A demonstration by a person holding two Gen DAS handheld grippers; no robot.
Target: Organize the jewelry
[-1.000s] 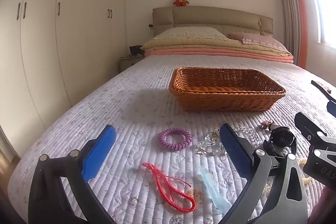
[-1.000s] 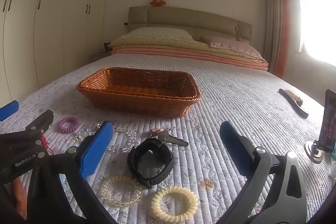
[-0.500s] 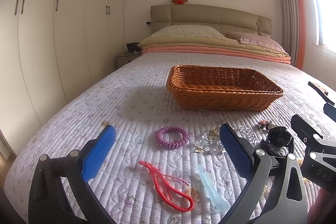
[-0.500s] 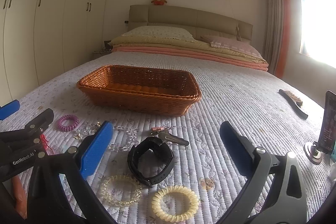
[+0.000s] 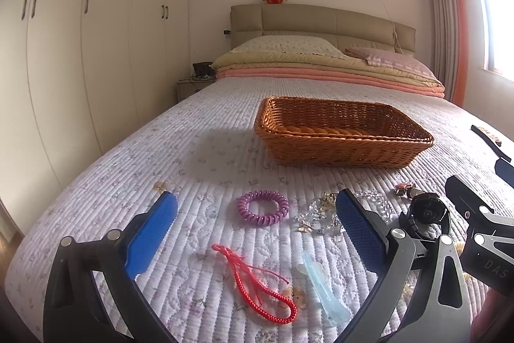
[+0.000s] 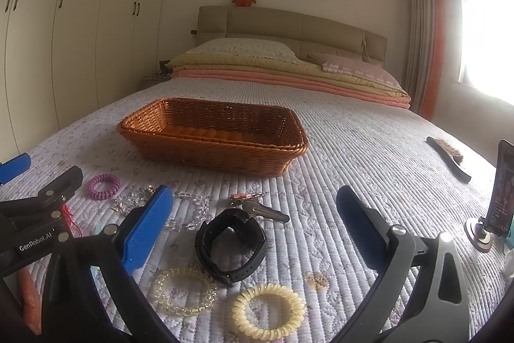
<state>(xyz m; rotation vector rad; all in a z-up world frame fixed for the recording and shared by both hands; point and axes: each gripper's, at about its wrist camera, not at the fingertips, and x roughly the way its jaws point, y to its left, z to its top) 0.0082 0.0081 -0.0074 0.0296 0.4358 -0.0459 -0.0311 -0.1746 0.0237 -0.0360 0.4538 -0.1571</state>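
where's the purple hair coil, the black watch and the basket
purple hair coil (image 5: 262, 207), left wrist view, on its front loop
black watch (image 6: 231, 245), right wrist view, on the near strap
basket (image 6: 212, 147), right wrist view, on the front wall

The quilted bed (image 5: 208, 150) carries a wicker basket (image 5: 343, 147), purple coil tie (image 5: 262, 207), red cord (image 5: 257, 282) and black watch (image 6: 231, 243).

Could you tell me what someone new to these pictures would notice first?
Probably the brown wicker basket, apparently empty, mid-bed on the quilt. Nearer the cameras lies scattered jewelry: a purple coil tie, a red cord, a black watch and a cream coil tie. Both claws, left and right, hover open.
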